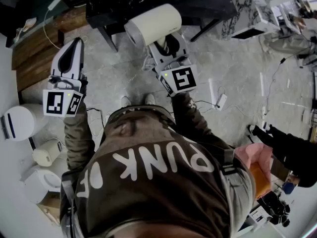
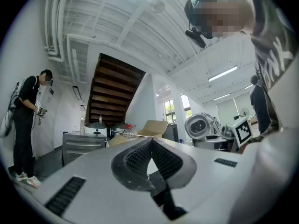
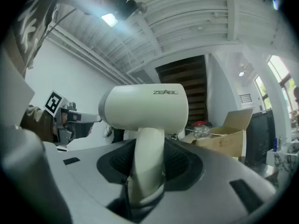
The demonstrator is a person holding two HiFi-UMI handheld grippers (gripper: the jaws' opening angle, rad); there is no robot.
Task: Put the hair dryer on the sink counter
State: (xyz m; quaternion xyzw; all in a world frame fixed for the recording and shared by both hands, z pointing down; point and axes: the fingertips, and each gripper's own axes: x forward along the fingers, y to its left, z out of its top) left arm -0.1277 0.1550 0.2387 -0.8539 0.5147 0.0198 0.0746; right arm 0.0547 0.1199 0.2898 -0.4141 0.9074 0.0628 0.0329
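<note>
Two sets of jaws, one load. My right gripper [image 3: 147, 167] pinches the hair dryer [image 3: 145, 107] by its handle, pads pressed on either side, and the barrel rides up in the air above the floor [image 1: 124, 78] in front of me. My left gripper [image 2: 150, 146] has its jaws pressed together on nothing.

I judge the shell to be hard, smooth plastic. It looks stiff, a little slick, and light enough for one gripper. The barrel makes it top-heavy, so it may try to swing. The handle, close under the barrel, seems the place to grip.

The handle's lower end sinks behind my pads, and I cannot trace a cord. I cannot pick out the sink counter either. A marble-patterned block [image 1: 242, 11] at the head view's top edge might belong to it, but I cannot tell.
</note>
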